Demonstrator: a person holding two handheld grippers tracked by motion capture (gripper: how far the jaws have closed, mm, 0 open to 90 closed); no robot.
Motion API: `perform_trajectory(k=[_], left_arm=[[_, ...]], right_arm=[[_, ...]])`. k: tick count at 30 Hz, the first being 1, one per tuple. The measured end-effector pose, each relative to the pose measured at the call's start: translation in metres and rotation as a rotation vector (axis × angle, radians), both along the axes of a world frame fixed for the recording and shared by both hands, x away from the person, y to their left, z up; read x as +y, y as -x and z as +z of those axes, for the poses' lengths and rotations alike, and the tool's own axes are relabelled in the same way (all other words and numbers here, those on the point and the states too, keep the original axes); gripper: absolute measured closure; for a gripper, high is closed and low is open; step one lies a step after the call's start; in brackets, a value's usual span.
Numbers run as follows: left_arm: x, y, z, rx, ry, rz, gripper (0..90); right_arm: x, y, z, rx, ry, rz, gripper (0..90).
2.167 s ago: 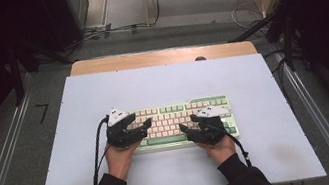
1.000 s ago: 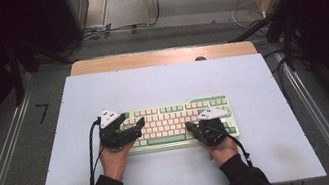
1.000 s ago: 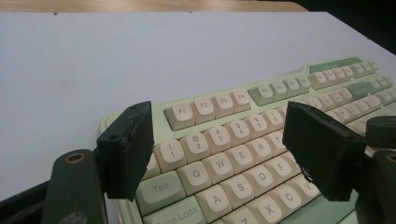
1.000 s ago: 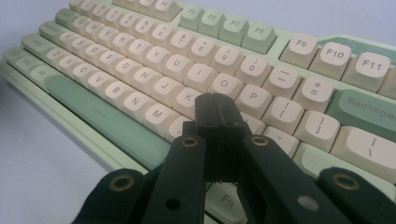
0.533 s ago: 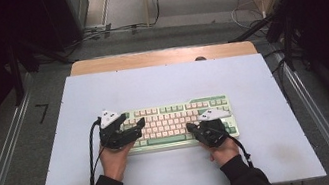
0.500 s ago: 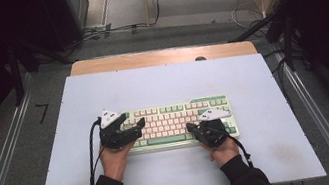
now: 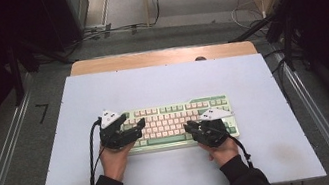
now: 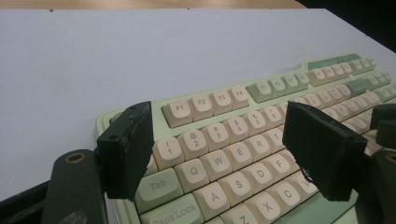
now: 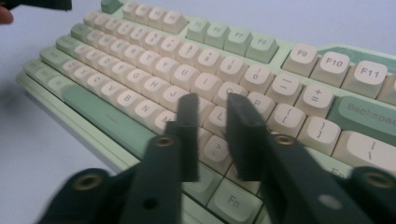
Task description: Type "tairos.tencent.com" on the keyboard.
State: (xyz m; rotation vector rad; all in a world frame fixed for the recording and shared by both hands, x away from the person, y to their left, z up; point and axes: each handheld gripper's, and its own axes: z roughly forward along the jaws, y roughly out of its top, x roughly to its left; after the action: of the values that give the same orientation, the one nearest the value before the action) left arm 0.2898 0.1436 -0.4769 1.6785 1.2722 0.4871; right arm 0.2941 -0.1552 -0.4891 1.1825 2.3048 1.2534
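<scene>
While the keyboard (image 7: 180, 123) sits amid bare table (image 7: 160, 80), the left gripper (image 7: 125, 129) gapes empty at its left edge; the right gripper (image 7: 199, 130), jaws just parting and empty, hovers over right-hand keys.

Even overhead light brightens the white table (image 7: 161, 83), surroundings stay dark; near fingers (image 9: 187, 135) blur slightly.

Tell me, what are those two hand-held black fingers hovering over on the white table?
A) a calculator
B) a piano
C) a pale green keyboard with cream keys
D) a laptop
C: both hands sit over a pale green keyboard with cream keys; the left gripper has its fingers spread wide above the Q, W, E keys, and the right gripper has a narrow gap between its fingers, above the keys near L and P.
</scene>
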Motion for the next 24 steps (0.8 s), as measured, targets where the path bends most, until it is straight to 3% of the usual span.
perform_trajectory(k=[3, 6, 15, 24], left_arm=[[-0.0008, 0.0006, -0.0001, 0.001, -0.003, -0.004, 25.2], [-0.0010, 0.0010, -0.0001, 0.001, -0.003, -0.005, 25.3], [-0.0021, 0.0032, -0.0016, 0.000, 0.000, -0.034, 36.9], [-0.0047, 0.0068, -0.0028, 0.001, 0.016, -0.088, 56.0]], right_arm=[[-0.0005, -0.0011, 0.0003, -0.018, -0.006, -0.029, 43.1], [-0.0022, -0.0025, 0.0007, -0.032, -0.008, -0.055, 32.8], [-0.0047, -0.0049, 0.0016, -0.030, -0.018, -0.076, 28.9], [-0.0046, -0.0065, 0.0016, -0.025, -0.021, -0.076, 29.1]])
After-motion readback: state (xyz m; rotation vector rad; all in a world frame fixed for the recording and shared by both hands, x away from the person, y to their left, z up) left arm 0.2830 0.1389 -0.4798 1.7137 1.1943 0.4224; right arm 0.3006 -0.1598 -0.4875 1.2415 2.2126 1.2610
